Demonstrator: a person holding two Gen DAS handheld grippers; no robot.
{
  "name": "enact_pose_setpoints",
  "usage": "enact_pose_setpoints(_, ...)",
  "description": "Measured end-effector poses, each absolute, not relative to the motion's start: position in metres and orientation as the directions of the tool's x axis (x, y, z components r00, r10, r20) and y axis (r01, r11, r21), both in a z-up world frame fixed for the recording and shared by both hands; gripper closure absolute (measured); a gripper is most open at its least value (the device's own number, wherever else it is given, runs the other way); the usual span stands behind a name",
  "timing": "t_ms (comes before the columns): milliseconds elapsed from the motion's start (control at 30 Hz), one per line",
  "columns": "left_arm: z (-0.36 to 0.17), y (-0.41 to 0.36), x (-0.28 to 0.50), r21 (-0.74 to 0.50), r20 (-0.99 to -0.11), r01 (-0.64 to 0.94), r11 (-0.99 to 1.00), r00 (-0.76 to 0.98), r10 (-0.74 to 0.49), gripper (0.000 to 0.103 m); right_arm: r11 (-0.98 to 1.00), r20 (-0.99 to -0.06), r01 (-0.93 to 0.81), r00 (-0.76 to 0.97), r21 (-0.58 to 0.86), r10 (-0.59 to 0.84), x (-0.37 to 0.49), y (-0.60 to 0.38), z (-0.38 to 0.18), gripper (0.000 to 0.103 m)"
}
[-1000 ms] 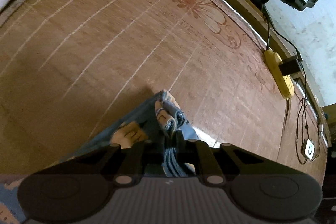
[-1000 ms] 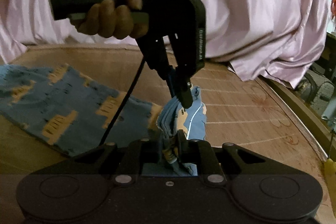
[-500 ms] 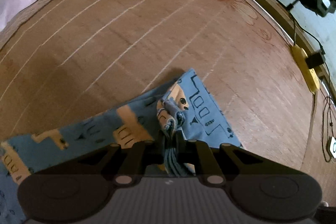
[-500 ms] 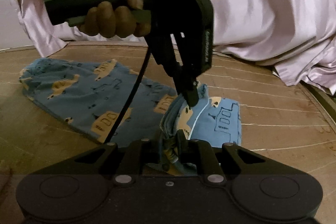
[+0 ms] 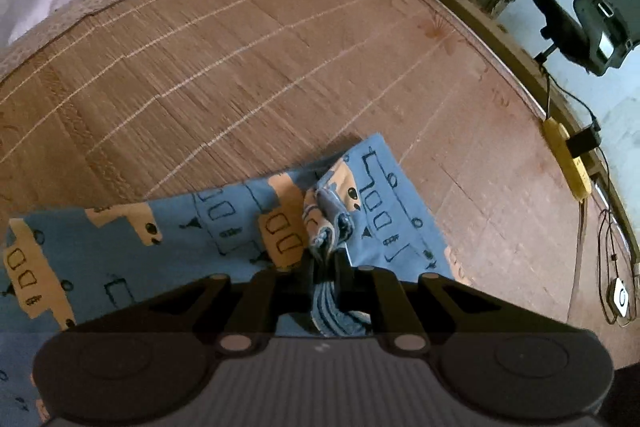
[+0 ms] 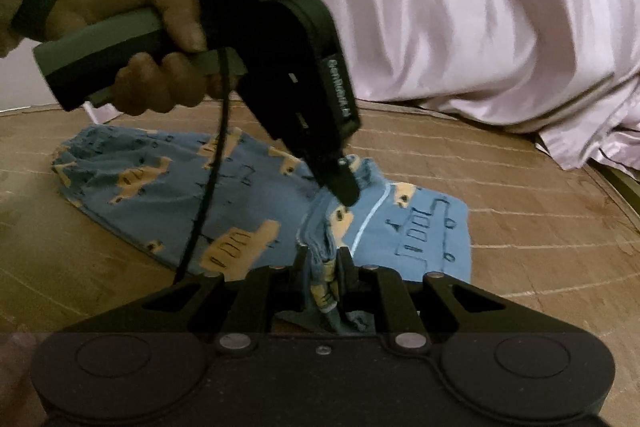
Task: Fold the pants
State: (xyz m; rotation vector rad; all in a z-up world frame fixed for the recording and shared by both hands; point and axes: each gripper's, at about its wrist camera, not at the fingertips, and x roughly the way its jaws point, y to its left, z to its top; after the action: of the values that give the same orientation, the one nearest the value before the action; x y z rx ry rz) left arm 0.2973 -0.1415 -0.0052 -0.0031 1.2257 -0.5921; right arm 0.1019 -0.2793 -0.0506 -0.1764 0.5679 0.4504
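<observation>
Pants (image 6: pixel 160 195) of thin blue cotton, printed with tan vehicles and dark line drawings, lie spread on a brown woven mat (image 5: pixel 200 75), with pale pink drapery (image 6: pixel 460 7) bunched along the mat's far edge. The landmark here is a gathered ridge of cloth standing up out of the pants, and everything else sits around it. The left gripper (image 6: pixel 348 187), held in a person's hand (image 6: pixel 160 39), comes down from above and is clenched on the far end of that ridge. The right gripper (image 6: pixel 323 259) is clenched on the near end of the same ridge, several layers of fabric pressed between its fingers. To one side of the ridge the longer part of the pants stretches flat across the mat; to the other side a shorter blue flap (image 6: pixel 424 227) lies flat, showing a pale seam line. Seen from the left wrist, the ridge (image 5: pixel 326 223) crumples between the closed fingers. The fabric looks light, limp and unable to hold any shape by itself, so it would likely sag and slide wherever it is unsupported. A pinch through all the layers at a hem or seam, taken at two spaced points, seems the soundest hold, since a grip on one layer alone could let the others slip free.
</observation>
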Motion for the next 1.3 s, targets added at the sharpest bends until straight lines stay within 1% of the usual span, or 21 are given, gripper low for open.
enact_pose_setpoints(200,-0.002,-0.113,0.297,-0.354,-0.864,0.402,0.845,0.206,-0.460,0.093,0.871,-0.546,-0.491,0.736,-0.023,0.401,0.099,-0.258,-0.045,0.089)
enact_pose_setpoints(400,-0.009,-0.079,0.296,-0.367,-0.868,0.349,0.862,0.204,-0.452,0.093,0.851,-0.537,-0.525,0.725,-0.025,0.431,0.097,-0.234,-0.040,0.089)
enact_pose_setpoints(567,-0.011,-0.048,0.294,-0.397,-0.857,0.303,0.866,0.215,-0.468,0.093,0.821,-0.542,-0.570,0.699,-0.031,0.466,0.097,-0.209,-0.033,0.089)
enact_pose_setpoints(867,-0.003,-0.004,0.285,-0.419,-0.836,0.289,0.861,0.245,-0.490,0.093,0.785,-0.541,-0.619,0.663,-0.007,0.518,0.098,-0.177,-0.025,0.089)
enact_pose_setpoints(1000,-0.004,0.014,0.284,-0.451,-0.821,0.261,0.854,0.253,-0.511,0.093,0.772,-0.536,-0.635,0.651,0.003,0.537,0.099,-0.167,-0.023,0.089)
enact_pose_setpoints(1300,-0.006,0.041,0.277,-0.438,-0.831,0.247,0.864,0.256,-0.494,0.093,0.744,-0.553,-0.667,0.610,0.029,0.568,0.100,-0.148,-0.025,0.089)
